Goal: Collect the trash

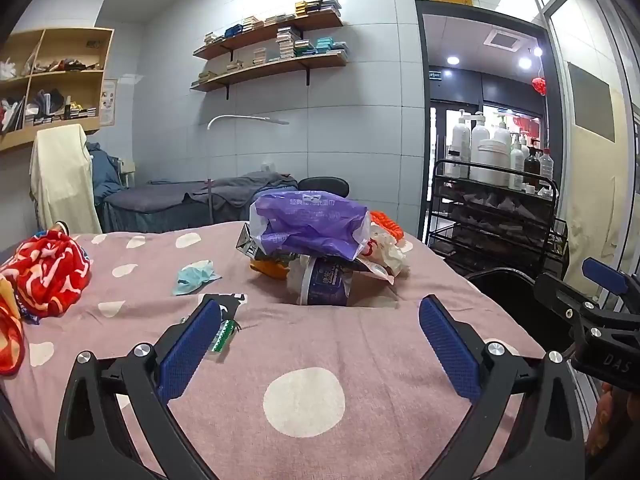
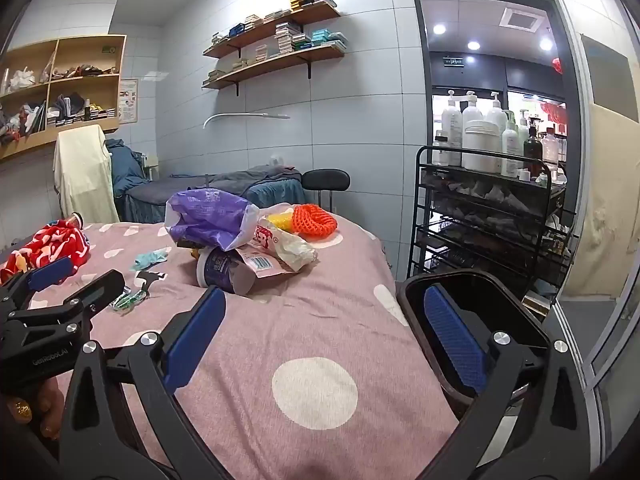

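A trash pile lies mid-bed: a purple plastic bag [image 1: 310, 224] [image 2: 206, 216] on top, a tipped purple-labelled cup [image 1: 324, 280] [image 2: 218, 268], a white and red wrapper [image 2: 276, 250] and an orange foam net [image 2: 314, 220]. A blue face mask [image 1: 196, 276] [image 2: 150, 258] and a green wrapper [image 1: 223, 336] [image 2: 128, 300] lie left of the pile. A black bin [image 2: 472, 320] [image 1: 504, 292] stands at the bed's right edge. My left gripper [image 1: 320, 338] is open and empty, short of the cup. My right gripper [image 2: 326, 328] is open and empty, over the bed edge and the bin.
The bed has a pink sheet with white dots [image 1: 304, 396]. A red patterned cloth [image 1: 48, 280] lies at the left. A black trolley with bottles [image 2: 488, 208] stands right of the bed. A second bed [image 1: 192, 200] and wall shelves are behind.
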`<action>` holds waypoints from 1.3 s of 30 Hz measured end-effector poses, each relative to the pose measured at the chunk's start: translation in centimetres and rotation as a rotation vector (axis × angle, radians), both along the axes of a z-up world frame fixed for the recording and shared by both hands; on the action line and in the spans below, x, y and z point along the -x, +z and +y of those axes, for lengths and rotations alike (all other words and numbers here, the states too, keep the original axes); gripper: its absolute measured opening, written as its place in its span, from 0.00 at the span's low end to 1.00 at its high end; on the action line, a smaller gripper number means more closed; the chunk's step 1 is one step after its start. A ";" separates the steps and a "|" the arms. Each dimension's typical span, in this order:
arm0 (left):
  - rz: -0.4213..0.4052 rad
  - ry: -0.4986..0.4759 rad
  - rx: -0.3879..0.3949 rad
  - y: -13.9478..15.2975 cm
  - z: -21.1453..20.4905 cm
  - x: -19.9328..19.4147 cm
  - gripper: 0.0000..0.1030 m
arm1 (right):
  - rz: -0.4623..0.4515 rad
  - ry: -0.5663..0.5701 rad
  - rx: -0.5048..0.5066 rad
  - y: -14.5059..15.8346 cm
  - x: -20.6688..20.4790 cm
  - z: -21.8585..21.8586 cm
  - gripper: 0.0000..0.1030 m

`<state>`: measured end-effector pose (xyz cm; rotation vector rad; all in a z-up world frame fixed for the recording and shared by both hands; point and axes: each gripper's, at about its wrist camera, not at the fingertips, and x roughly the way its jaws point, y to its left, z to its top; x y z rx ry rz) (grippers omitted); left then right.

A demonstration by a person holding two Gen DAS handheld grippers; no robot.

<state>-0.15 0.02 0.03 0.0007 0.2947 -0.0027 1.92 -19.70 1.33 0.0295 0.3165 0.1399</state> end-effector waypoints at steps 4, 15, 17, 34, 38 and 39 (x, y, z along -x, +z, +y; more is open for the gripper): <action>0.005 -0.007 0.013 -0.1 0.2 0.2 0.95 | 0.001 0.003 -0.002 0.0 0.0 0.0 0.96; 0.010 -0.010 0.000 0.1 0.2 0.1 0.95 | 0.004 0.000 -0.008 0.0 0.0 0.0 0.96; 0.013 -0.013 0.002 0.0 0.2 0.1 0.95 | 0.004 0.000 -0.009 0.0 0.0 0.0 0.96; 0.015 -0.028 -0.016 -0.1 -0.5 -0.1 0.95 | 0.015 0.002 -0.009 -0.2 -0.4 0.3 0.96; 0.016 -0.030 -0.013 -0.1 -0.5 -0.1 0.95 | 0.013 0.003 -0.009 -0.2 -0.4 0.4 0.96; 0.015 -0.029 -0.013 -0.2 -0.3 -0.1 0.95 | 0.014 0.003 -0.008 -0.2 -0.4 0.4 0.96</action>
